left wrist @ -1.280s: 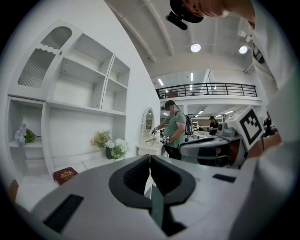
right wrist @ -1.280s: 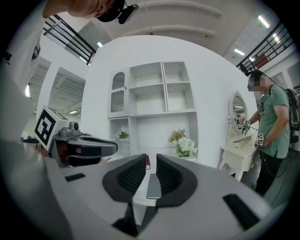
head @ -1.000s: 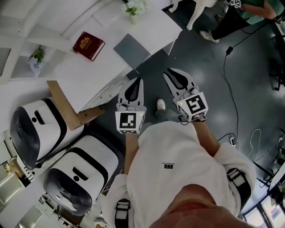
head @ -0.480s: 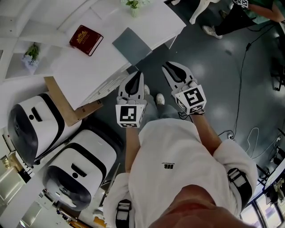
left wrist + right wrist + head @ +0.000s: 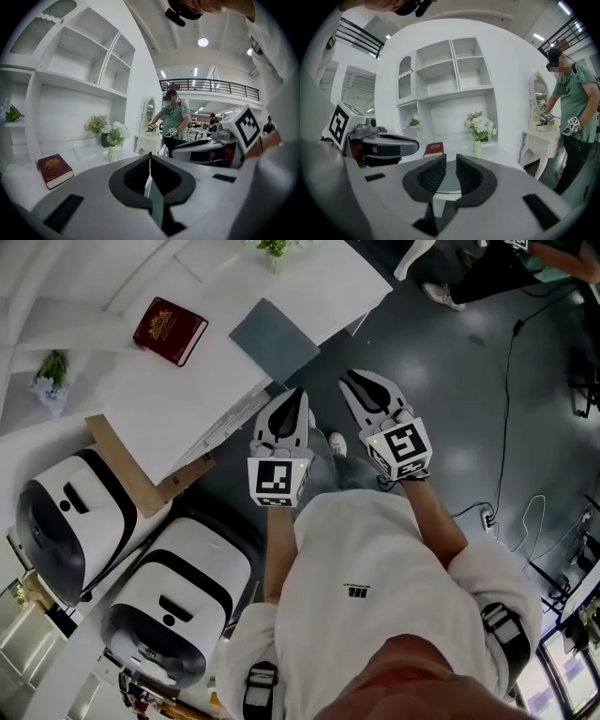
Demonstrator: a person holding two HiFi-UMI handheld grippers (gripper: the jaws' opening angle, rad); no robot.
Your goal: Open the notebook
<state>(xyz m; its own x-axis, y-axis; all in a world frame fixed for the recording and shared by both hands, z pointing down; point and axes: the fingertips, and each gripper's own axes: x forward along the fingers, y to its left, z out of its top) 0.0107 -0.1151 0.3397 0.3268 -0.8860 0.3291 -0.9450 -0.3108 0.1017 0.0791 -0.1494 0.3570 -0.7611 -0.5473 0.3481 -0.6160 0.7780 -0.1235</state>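
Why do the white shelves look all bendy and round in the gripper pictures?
Left gripper view: the wide-angle lens bows the shelves and blackens the picture's corners. Right gripper view: the same bowing. Head view: lines stay straighter, the light is even, and the dark floor shows soft glare.

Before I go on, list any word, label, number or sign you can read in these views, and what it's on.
None is legible.
Red book: gold print on the cover, too small to read.
White shirt: small black chest mark, blurred.
Marker cubes: black-and-white square patterns, no letters.
Green T-shirt: chest print, blurred.
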